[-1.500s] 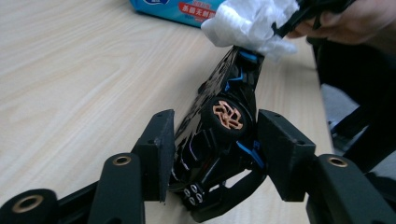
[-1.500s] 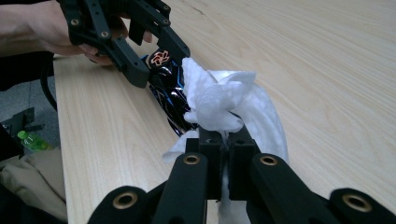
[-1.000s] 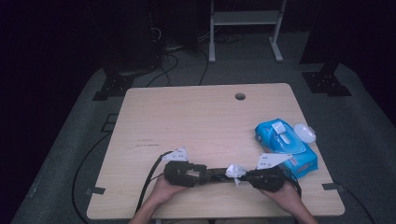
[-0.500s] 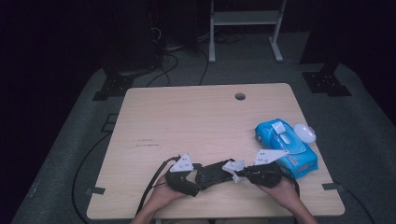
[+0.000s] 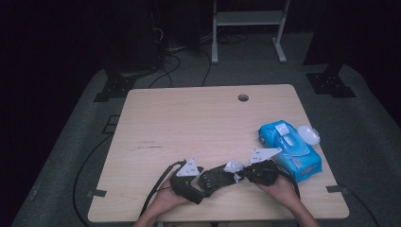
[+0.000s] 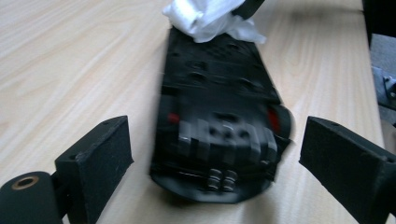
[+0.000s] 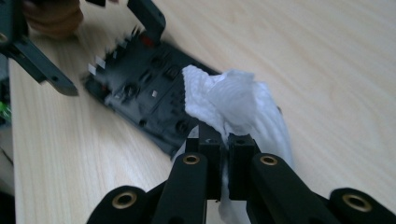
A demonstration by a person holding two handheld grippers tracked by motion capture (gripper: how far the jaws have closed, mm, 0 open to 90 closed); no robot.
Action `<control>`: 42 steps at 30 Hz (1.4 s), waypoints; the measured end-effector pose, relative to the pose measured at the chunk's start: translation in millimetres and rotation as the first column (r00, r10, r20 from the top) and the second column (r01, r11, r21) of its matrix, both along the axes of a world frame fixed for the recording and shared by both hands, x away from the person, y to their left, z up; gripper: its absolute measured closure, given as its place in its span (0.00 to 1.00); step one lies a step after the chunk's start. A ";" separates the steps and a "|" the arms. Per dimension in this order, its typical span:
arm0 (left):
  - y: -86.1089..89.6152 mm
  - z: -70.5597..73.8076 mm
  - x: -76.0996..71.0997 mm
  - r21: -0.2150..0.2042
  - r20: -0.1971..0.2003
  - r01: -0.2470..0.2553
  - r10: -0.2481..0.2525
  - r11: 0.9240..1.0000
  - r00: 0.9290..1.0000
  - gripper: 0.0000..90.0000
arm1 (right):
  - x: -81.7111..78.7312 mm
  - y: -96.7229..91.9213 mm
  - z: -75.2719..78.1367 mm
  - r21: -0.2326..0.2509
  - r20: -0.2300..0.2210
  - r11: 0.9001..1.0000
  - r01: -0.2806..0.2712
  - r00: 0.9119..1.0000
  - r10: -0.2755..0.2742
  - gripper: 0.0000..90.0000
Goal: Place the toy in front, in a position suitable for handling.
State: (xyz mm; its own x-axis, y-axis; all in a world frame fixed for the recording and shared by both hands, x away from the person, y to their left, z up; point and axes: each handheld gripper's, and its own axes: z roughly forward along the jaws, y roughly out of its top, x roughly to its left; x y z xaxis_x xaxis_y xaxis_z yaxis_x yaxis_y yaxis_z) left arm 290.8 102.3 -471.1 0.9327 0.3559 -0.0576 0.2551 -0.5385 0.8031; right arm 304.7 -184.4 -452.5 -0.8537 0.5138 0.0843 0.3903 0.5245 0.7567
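Work: wiping a flat black device (image 5: 215, 177) with a white wipe (image 5: 233, 166), near the front edge of the surface (image 5: 189, 123).
Device: lies flat between the two hands; in the left gripper view (image 6: 219, 126) it sits in the gap between the jaws, its buttoned face up. It may be a remote or a small controller; the blur leaves that unsure.
Left gripper (image 6: 215, 154): jaws have just been opening and now stand wide, pads clear of the device on both sides, so nothing holds it down.
Right gripper (image 7: 223, 163): jaws pinched tight on the wipe (image 7: 233, 107), which drapes over the far end of the device.
Risk, sliding: with the left jaws off it, a wiping stroke could push the device along the surface, even toward the front edge (it lies near there).
Risk, wipe: only a corner seems to be pinched; a drag across the buttons could pull it free.
Risk, collision: the grippers are near each other, so a long stroke could knock jaws together.
Pack (image 5: 291, 146): blue wipe pack just beside the right hand; a wide elbow swing could nudge it.
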 end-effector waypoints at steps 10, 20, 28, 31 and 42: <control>-7.9 -3.2 7.2 0.095 0.083 -0.029 0.021 0.995 0.996 0.13 | -10.2 2.2 -2.2 0.004 -0.023 0.999 -0.036 0.999 0.036 0.97; -3.8 -5.6 12.9 0.125 0.085 0.006 -0.017 0.992 0.996 0.19 | -13.1 -1.1 -3.1 0.027 -0.052 0.999 -0.043 0.998 0.044 0.97; -3.4 -6.4 13.3 0.120 0.081 0.011 -0.020 0.993 0.997 0.19 | -17.1 -3.6 -0.5 0.020 -0.045 0.998 -0.060 0.997 0.061 0.96; -3.3 -6.6 13.2 0.118 0.080 0.009 -0.019 0.993 0.997 0.19 | -19.6 1.5 4.6 -0.005 -0.017 0.996 -0.088 0.996 0.088 0.84; -3.8 -6.5 13.5 0.118 0.083 0.021 -0.031 0.993 0.996 0.19 | -13.2 -2.7 13.7 0.016 0.042 0.999 -0.032 0.999 0.031 0.64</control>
State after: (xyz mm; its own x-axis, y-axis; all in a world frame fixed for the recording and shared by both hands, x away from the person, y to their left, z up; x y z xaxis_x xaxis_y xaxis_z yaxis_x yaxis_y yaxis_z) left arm 304.3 98.5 -477.6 0.9414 0.3315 0.0624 0.1741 -0.6358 0.7520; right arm 291.5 -187.1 -438.8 -0.8723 0.4856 0.0570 0.3421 0.5230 0.7807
